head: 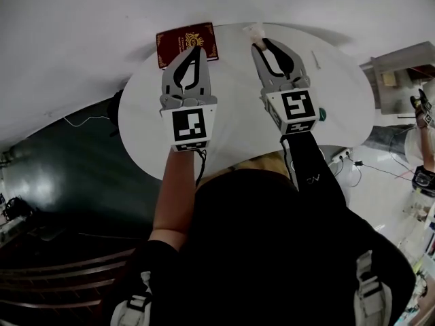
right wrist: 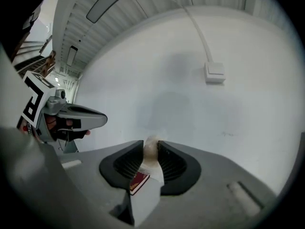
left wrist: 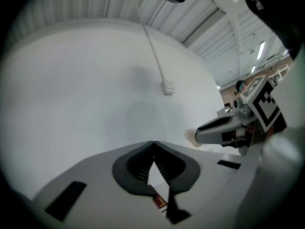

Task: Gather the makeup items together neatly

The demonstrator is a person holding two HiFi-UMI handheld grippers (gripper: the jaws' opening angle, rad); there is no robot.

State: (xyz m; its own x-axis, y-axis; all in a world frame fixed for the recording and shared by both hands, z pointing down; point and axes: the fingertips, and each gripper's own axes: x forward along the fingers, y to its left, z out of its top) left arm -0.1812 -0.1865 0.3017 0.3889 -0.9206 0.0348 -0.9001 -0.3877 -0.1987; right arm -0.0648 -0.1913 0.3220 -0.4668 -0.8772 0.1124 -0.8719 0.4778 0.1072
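Right gripper [right wrist: 150, 143] clamps a pale beige makeup item [right wrist: 151, 151]; left gripper [left wrist: 153, 143] closed, holding nothing

Maroon case [head: 187, 44]: flat, rectangular, with a gold crest and a gold border on its top face. It lies closed, face up, at the far rim of the white round table [head: 231, 124], its long side running roughly along the rim.

Pale sponge [right wrist: 150, 149]: a small cream, rounded lump. It is pinched between the jaws of the right gripper [right wrist: 150, 146] and sits near the table's far edge, to the right of the case and well apart from it.

Thin pale stick [head: 316, 60]: lies flat on the table's right side. It is too small to identify, possibly a pencil or applicator.
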